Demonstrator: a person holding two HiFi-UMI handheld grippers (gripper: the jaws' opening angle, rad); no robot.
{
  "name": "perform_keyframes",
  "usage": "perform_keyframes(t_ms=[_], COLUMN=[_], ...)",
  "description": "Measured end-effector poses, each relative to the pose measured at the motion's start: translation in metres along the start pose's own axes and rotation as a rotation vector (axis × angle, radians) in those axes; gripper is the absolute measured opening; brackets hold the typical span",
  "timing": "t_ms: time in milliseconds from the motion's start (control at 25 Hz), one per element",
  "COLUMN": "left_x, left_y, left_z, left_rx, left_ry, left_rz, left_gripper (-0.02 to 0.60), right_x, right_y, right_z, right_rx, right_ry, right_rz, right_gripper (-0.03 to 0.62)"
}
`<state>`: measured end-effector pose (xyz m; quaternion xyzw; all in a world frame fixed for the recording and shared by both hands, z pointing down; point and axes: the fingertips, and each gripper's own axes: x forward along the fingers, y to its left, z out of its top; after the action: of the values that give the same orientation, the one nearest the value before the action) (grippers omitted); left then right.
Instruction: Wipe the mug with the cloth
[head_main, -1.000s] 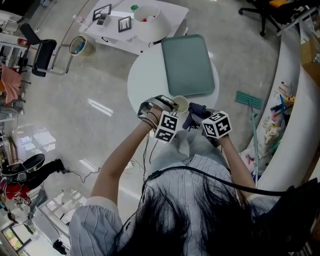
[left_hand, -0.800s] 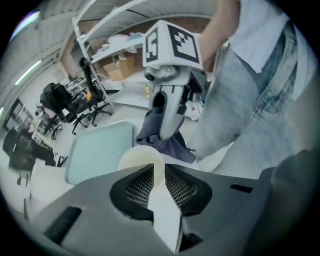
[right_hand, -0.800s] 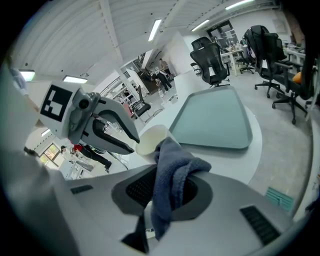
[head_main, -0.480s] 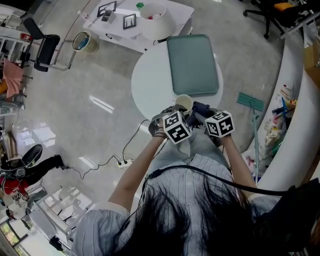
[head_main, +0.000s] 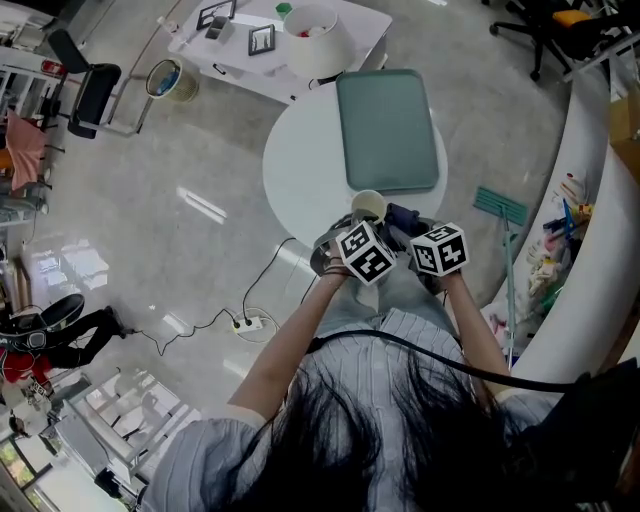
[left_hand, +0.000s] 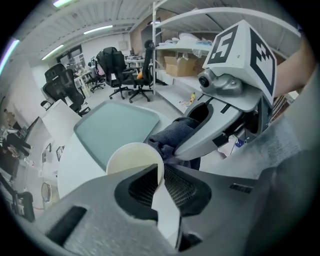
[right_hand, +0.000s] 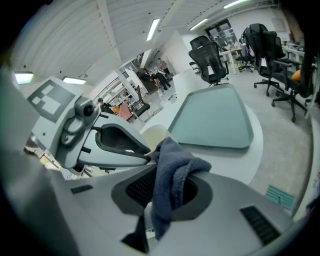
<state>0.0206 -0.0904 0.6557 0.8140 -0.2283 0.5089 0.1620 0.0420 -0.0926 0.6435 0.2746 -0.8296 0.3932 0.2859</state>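
Observation:
A cream mug (left_hand: 134, 159) is clamped by its rim in my left gripper (left_hand: 161, 187), which is shut on it. The same mug (head_main: 368, 205) shows in the head view, held over the near edge of the round white table (head_main: 300, 170). A dark blue cloth (right_hand: 171, 177) hangs from my right gripper (right_hand: 167, 197), which is shut on it. In the head view the cloth (head_main: 400, 217) sits just right of the mug. In the left gripper view the cloth (left_hand: 172, 137) touches the mug's right side. The left gripper (head_main: 352, 222) and right gripper (head_main: 408, 232) are side by side.
A grey-green tray (head_main: 387, 128) lies on the round table beyond the mug. A white side table (head_main: 275, 45) with a bowl and small frames stands farther off. A curved white counter (head_main: 590, 230) runs along the right, office chairs behind.
My left gripper has swung right with the mug, closing in beside the right gripper and the cloth. The right gripper has barely moved.

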Motion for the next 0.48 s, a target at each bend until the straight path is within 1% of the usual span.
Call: perform_keyframes(t_ms=[80, 280, 480], left_x=[-0.001, 0.001, -0.002], left_y=[-0.001, -0.001, -0.009], left_z=[0.0, -0.004, -0.014], left_rx=[0.032, 0.156, 0.237], left_ry=[-0.001, 0.028, 0.055], left_rz=[-0.007, -0.035, -0.1], left_gripper=[0.051, 0.041, 0.04], right_x=[0.0, 0.002, 0.001], right_y=[0.0, 0.0, 0.002], right_z=[0.001, 0.002, 0.001], right_rx=[0.003, 0.007, 0.002], right_ry=[-0.003, -0.008, -0.009], right_rz=[0.002, 0.008, 0.015], right_gripper=[0.08, 0.08, 0.08])
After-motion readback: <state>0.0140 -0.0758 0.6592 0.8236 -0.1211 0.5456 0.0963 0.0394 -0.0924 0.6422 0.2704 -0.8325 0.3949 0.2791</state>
